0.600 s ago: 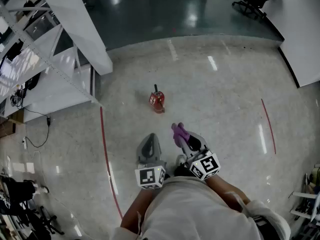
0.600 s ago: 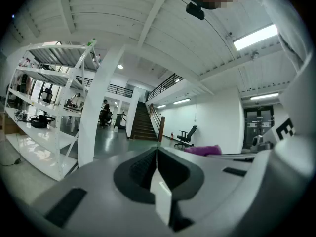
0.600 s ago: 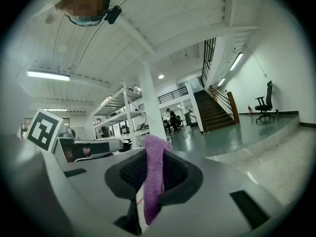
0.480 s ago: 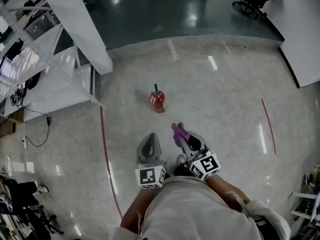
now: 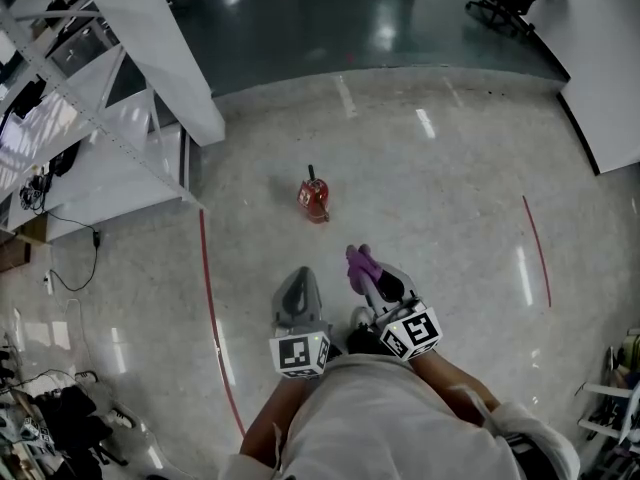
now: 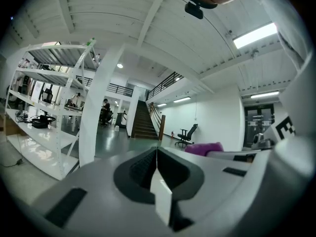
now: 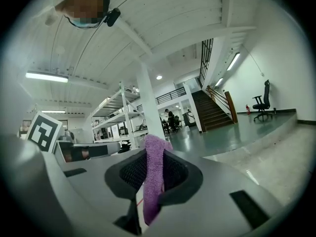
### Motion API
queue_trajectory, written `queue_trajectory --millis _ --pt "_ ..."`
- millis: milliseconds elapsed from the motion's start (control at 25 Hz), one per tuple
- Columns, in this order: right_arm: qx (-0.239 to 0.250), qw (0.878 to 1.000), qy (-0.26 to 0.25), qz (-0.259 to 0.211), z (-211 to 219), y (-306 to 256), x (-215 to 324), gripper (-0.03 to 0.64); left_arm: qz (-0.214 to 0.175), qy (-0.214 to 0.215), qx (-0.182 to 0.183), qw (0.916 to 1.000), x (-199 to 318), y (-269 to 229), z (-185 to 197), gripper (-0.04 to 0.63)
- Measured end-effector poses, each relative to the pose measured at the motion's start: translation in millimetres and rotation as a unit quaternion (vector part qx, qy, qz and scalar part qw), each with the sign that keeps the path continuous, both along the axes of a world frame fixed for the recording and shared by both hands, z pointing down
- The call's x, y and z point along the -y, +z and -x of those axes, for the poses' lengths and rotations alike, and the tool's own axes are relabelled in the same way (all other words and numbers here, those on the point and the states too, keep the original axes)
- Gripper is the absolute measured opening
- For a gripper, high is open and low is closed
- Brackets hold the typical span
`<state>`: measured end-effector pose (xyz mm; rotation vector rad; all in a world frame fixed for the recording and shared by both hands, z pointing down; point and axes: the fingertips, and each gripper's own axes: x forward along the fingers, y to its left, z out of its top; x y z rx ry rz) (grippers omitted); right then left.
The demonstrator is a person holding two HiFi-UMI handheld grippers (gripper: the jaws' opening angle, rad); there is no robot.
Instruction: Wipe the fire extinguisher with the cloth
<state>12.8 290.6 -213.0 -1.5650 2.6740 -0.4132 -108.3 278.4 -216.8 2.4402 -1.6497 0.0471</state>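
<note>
We hold the left hand-held gripper with its jaws pressed fully together on nothing, and the right hand-held gripper is clamped on the purple cloth, which sticks out past its tips. The red fire extinguisher stands on the floor ahead of both, well apart from them. A white shelf rack borders the left side, and open floor spreads from the extinguisher to the right.
</note>
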Motion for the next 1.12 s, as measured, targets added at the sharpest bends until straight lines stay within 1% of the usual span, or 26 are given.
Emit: queue_trajectory --millis 320,440,560,680,840,1120 --pt "-0.004 1.000 -0.005 0.001 -20.3 6.1 19.7 0.060 0.006 -0.014 0.003 0.9999 18.8 7.0 -4.3 0.008" --pt "-0.002 1.000 -0.013 0.002 -31.1 9.4 33.8 0.061 0.007 -0.016 0.007 0.9998 31.6 11.3 -14.9 0.008" --pt "0.005 1.000 -0.021 0.005 -44.5 14.7 44.6 0.061 0.011 -0.021 0.002 0.9997 39.5 14.4 -27.7 0.008" --pt "0.006 1.000 -0.030 0.002 -51.0 17.0 61.9 0.061 0.005 -0.024 0.005 0.9997 53.4 13.5 -32.4 0.008" --pt "0.004 1.000 -0.029 0.008 -53.3 23.8 89.2 0.061 0.001 -0.027 0.012 0.9996 81.0 14.8 -26.7 0.008" --pt "-0.011 1.000 -0.011 0.001 -39.7 34.9 151.0 0.060 -0.001 -0.003 0.007 1.0000 151.9 33.3 3.6 0.008"
